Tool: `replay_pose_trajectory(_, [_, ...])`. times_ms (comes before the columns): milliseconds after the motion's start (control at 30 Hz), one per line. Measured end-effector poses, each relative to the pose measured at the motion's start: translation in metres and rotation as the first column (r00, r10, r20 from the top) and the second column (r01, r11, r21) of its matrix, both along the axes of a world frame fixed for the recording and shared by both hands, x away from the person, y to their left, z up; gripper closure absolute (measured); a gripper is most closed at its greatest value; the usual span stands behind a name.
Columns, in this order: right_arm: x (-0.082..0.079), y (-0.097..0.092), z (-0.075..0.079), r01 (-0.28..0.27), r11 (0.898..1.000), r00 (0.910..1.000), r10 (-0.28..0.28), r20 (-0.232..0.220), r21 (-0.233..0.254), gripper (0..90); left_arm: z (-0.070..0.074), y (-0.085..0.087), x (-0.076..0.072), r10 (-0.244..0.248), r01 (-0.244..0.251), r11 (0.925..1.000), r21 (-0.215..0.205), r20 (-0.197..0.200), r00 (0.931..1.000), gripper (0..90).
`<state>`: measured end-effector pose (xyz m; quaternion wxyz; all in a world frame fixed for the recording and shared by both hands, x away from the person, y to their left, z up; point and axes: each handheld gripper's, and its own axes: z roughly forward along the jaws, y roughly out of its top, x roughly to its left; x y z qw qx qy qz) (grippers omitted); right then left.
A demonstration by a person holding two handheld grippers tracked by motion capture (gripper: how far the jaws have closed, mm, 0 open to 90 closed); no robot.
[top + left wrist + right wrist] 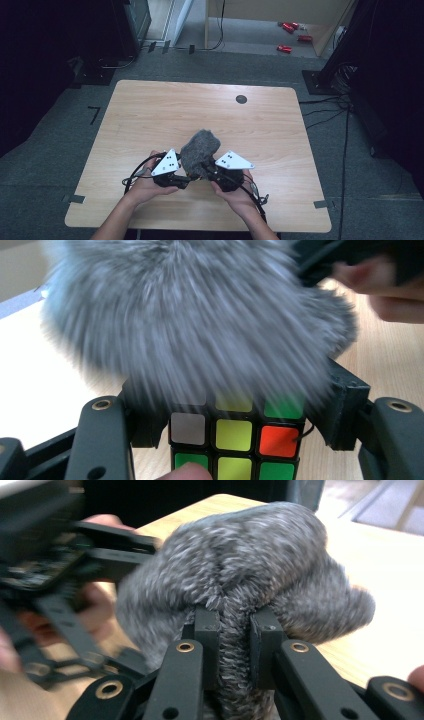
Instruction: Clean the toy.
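Note:
A grey furry cover (200,147) hangs between both grippers above the table's (150,110) front middle. In the left gripper view the fur (200,315) drapes over a Rubik's cube (233,435), which sits between the jaws of my left gripper (240,415). The jaws are closed against the cube's sides, and a fingertip touches its lower face. My right gripper (235,630) is shut on a fold of the fur (250,555). In the high view my left gripper (187,175) and right gripper (210,172) nearly meet under the cover. The cube's upper part is hidden by fur.
A black round grommet (241,99) sits at the table's far right. Red objects (290,27) lie on the floor beyond. Cables (325,107) run along the floor at the right, and dark equipment (125,30) stands at the back left.

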<state>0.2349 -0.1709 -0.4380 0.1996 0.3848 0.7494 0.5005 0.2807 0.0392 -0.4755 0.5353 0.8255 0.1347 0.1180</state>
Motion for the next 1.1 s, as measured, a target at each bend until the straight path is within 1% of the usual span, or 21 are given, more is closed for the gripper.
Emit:
replay_pose_trajectory(33, [-0.001, 0.002, 0.001, 0.004, 1.000, 0.9999, -0.004, 0.016, -0.017, 79.1, 0.000, 0.000, 0.000, 0.004, -0.004, 1.0000, -0.008, -0.004, 1.0000, 35.5])
replay_pose_trajectory(67, [0.000, 0.002, 0.003, 0.005, 1.000, 0.9999, -0.005, 0.015, -0.018, 78.9, 0.001, 0.000, 0.001, 0.011, -0.012, 0.9997, -0.021, -0.009, 0.9999, 35.6])
replay_pose_trajectory(100, [0.004, -0.002, 0.003, 0.009, 1.000, 0.9999, -0.009, 0.004, -0.004, 78.6, 0.002, 0.000, 0.001, 0.016, -0.016, 0.9995, -0.029, -0.008, 0.9998, 35.6])
replay_pose_trajectory(133, [0.008, -0.007, 0.002, 0.028, 1.000, 0.9996, -0.028, -0.007, 0.010, 78.6, 0.003, 0.000, 0.001, 0.019, -0.019, 0.9992, -0.035, -0.006, 0.9998, 35.6])
replay_pose_trajectory(167, [0.011, -0.012, 0.001, 0.049, 0.999, 0.9986, -0.048, -0.022, 0.021, 78.6, 0.003, 0.000, 0.001, 0.025, -0.025, 0.9992, -0.032, -0.002, 0.9997, 35.6])
replay_pose_trajectory(233, [0.014, -0.017, -0.003, 0.062, 0.998, 0.9969, -0.060, -0.050, 0.034, 78.8, 0.001, -0.001, 0.002, 0.034, -0.034, 0.9991, -0.024, -0.005, 0.9994, 35.6])
replay_pose_trajectory(267, [0.013, -0.017, -0.004, 0.054, 0.998, 0.9972, -0.053, -0.052, 0.033, 79.0, 0.000, -0.002, 0.003, 0.040, -0.040, 0.9991, -0.014, -0.005, 0.9992, 35.6])
replay_pose_trajectory(333, [0.009, -0.009, -0.004, 0.032, 0.999, 0.9988, -0.032, -0.036, 0.012, 78.9, -0.002, -0.005, 0.004, 0.054, -0.054, 0.9985, -0.004, -0.006, 0.9985, 35.6])
replay_pose_trajectory(367, [0.006, -0.005, -0.003, 0.024, 1.000, 0.9995, -0.024, -0.023, 0.005, 78.8, -0.002, -0.006, 0.003, 0.056, -0.056, 0.9983, -0.013, -0.009, 0.9984, 35.6])
replay_pose_trajectory(433, [0.005, -0.002, 0.000, 0.028, 1.000, 0.9996, -0.028, -0.004, -0.001, 78.8, 0.000, -0.008, 0.001, 0.060, -0.060, 0.9979, -0.024, -0.004, 0.9982, 35.6])
replay_pose_trajectory(533, [0.009, -0.009, 0.000, 0.054, 0.998, 0.9984, -0.053, -0.021, 0.030, 78.6, 0.002, -0.007, 0.000, 0.063, -0.063, 0.9977, -0.028, 0.003, 0.9980, 35.6])
replay_pose_trajectory(567, [0.010, -0.012, -0.001, 0.066, 0.997, 0.9973, -0.064, -0.035, 0.040, 78.5, 0.002, -0.008, 0.000, 0.061, -0.061, 0.9979, -0.023, 0.005, 0.9981, 35.6])
replay_pose_trajectory(600, [0.010, -0.014, -0.002, 0.064, 0.997, 0.9972, -0.062, -0.042, 0.045, 78.5, 0.002, -0.008, -0.001, 0.059, -0.059, 0.9981, -0.017, 0.008, 0.9982, 35.6])
replay_pose_trajectory(667, [0.007, -0.013, -0.001, 0.055, 0.998, 0.9980, -0.054, -0.034, 0.025, 78.4, 0.001, -0.011, -0.002, 0.058, -0.058, 0.9983, -0.009, 0.015, 0.9982, 35.6])
replay_pose_trajectory(700, [0.005, -0.012, -0.001, 0.047, 0.998, 0.9984, -0.046, -0.033, 0.029, 78.4, 0.001, -0.011, -0.002, 0.056, -0.056, 0.9984, -0.007, 0.018, 0.9983, 35.6])
replay_pose_trajectory(767, [0.003, -0.011, 0.000, 0.039, 0.998, 0.9987, -0.038, -0.034, 0.044, 78.3, -0.001, -0.012, 0.001, 0.057, -0.056, 0.9983, -0.014, 0.004, 0.9984, 35.6])
replay_pose_trajectory(867, [0.008, -0.012, -0.001, 0.028, 0.998, 0.9983, -0.025, -0.052, 0.063, 78.3, -0.005, -0.014, 0.004, 0.071, -0.071, 0.9973, -0.017, -0.014, 0.9974, 35.6])
replay_pose_trajectory(900, [0.010, -0.012, -0.002, 0.032, 0.997, 0.9979, -0.028, -0.059, 0.069, 78.3, -0.006, -0.014, 0.006, 0.073, -0.073, 0.9972, -0.015, -0.014, 0.9972, 35.6])
replay_pose_trajectory(967, [0.013, -0.011, -0.004, 0.032, 0.996, 0.9966, -0.025, -0.079, 0.081, 78.2, -0.007, -0.016, 0.011, 0.084, -0.084, 0.9964, 0.002, -0.049, 0.9952, 35.6])
replay_pose_trajectory(1033, [0.018, -0.009, -0.005, 0.013, 0.996, 0.9950, -0.005, -0.100, 0.084, 78.2, -0.010, -0.017, 0.016, 0.102, -0.101, 0.9946, 0.027, -0.050, 0.9935, 35.6])
replay_pose_trajectory(1100, [0.023, -0.008, -0.006, -0.003, 0.998, 0.9954, 0.008, -0.096, 0.056, 78.1, -0.010, -0.020, 0.020, 0.118, -0.116, 0.9921, 0.047, -0.043, 0.9920, 35.6])
